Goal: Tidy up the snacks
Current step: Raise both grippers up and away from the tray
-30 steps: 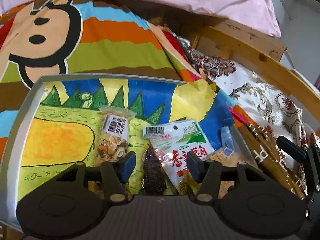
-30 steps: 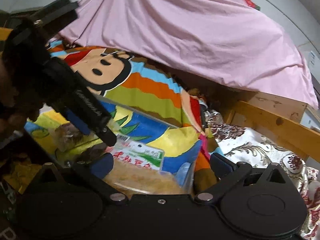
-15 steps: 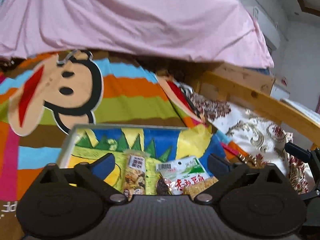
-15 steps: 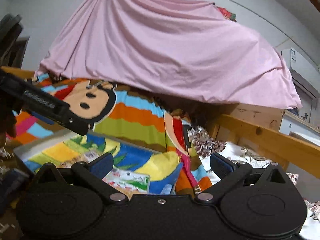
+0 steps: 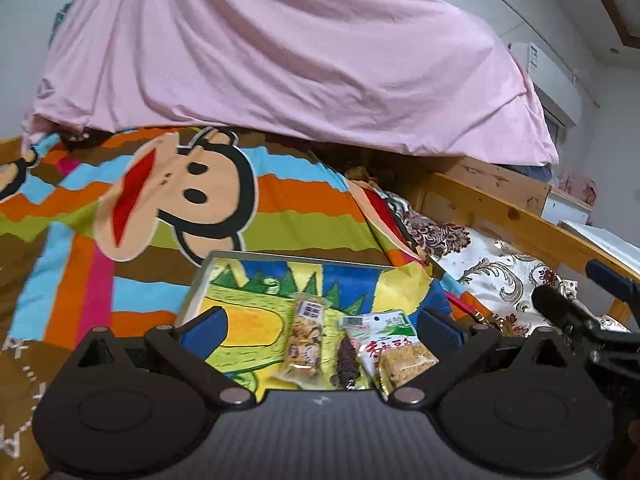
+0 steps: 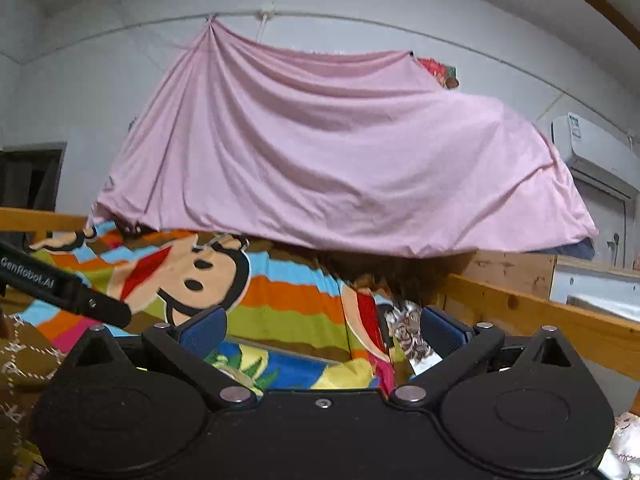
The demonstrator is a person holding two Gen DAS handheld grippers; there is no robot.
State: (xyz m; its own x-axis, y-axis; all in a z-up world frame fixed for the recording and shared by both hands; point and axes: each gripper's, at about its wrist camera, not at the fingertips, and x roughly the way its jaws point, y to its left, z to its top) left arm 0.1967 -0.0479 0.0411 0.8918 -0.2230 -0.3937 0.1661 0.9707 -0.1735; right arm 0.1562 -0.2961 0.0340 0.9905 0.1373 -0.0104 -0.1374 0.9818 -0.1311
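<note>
In the left wrist view a tray (image 5: 280, 257) lined with a colourful drawing lies on the bed. Side by side in it are a nut bar packet (image 5: 306, 340), a dark snack (image 5: 347, 356), a white and green packet (image 5: 380, 330) and a beige crumbly packet (image 5: 406, 362). My left gripper (image 5: 322, 326) is open and empty, raised above and behind the snacks. My right gripper (image 6: 322, 326) is open and empty, pointing over the bed; only the tray's far part (image 6: 280, 360) shows below it. The right gripper's body (image 5: 580, 320) shows at the right edge of the left wrist view.
A striped monkey-print blanket (image 5: 180, 200) covers the bed. A pink sheet (image 5: 280, 60) hangs behind it. A wooden bed rail (image 5: 520, 216) runs along the right, with floral bedding (image 5: 500, 268) beside it. The left gripper's arm (image 6: 60, 292) crosses the right wrist view at the left.
Both grippers have lifted and drawn back from the tray, and the views tilted up. The left jaws have opened wide from around the dark snack, which stays in the tray.
</note>
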